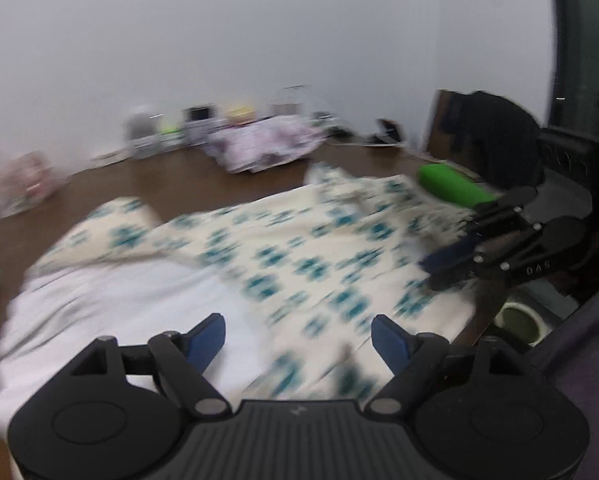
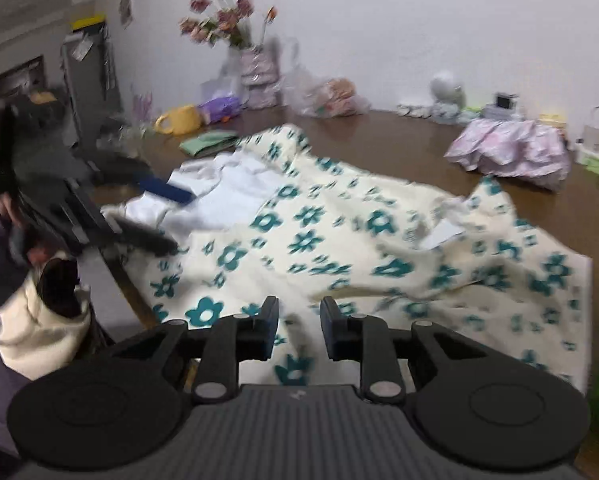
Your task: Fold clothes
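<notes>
From the left wrist, your left gripper (image 1: 298, 340) stands wide and empty above the near edge of the flowered cloth (image 1: 299, 252), which lies spread on the brown table (image 1: 171, 172) over a white garment (image 1: 111, 312). Lower the fingers onto one layer of cloth only, near the edge, before you close, so the fold lifts clean. The right gripper (image 1: 439, 268) sits at the cloth's right side; blur hides whether it pinches anything.

From the right wrist, your right gripper (image 2: 299, 328) is narrowly parted over the cloth (image 2: 339, 248), gripping nothing I can make out. Keep that hand low to pin the fabric. The cloth's near edge is hidden behind the gripper, and the left gripper (image 2: 167, 216) is smeared.
</notes>
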Action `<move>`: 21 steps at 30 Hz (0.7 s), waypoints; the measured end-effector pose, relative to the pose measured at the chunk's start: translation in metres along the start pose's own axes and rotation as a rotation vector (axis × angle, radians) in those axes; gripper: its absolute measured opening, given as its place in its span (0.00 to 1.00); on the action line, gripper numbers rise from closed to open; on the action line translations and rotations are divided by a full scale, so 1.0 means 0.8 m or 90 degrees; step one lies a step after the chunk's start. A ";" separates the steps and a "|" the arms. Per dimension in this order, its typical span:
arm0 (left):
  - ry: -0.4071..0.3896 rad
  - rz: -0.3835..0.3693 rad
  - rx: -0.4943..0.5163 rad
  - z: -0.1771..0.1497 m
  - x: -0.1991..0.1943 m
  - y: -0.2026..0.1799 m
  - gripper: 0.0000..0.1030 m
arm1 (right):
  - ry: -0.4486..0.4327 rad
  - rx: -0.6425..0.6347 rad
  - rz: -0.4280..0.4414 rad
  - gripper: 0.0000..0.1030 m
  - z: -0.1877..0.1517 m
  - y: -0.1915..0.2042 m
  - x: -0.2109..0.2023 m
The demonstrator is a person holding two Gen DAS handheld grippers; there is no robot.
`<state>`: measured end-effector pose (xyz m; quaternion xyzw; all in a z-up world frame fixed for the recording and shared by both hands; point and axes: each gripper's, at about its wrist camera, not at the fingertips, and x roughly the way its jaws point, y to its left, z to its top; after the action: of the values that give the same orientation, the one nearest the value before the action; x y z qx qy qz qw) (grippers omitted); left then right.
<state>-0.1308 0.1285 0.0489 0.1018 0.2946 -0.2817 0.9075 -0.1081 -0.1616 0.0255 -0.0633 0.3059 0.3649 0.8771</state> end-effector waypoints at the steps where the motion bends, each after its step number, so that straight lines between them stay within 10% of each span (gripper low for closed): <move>1: 0.007 0.021 -0.007 -0.008 -0.012 0.007 0.78 | 0.017 -0.011 -0.002 0.20 -0.003 0.004 0.007; 8: 0.011 0.115 -0.049 -0.065 -0.077 0.034 0.77 | -0.008 -0.030 -0.006 0.24 -0.013 0.001 -0.027; 11: -0.027 0.105 -0.059 -0.080 -0.102 0.035 0.77 | -0.019 -0.085 0.003 0.45 -0.023 0.006 -0.051; 21: 0.004 0.068 0.002 -0.105 -0.072 0.024 0.76 | 0.012 -0.109 -0.020 0.48 -0.040 0.007 -0.054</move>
<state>-0.1983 0.1998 0.0160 0.1197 0.2913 -0.2333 0.9200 -0.1509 -0.1939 0.0257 -0.1460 0.2806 0.3755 0.8712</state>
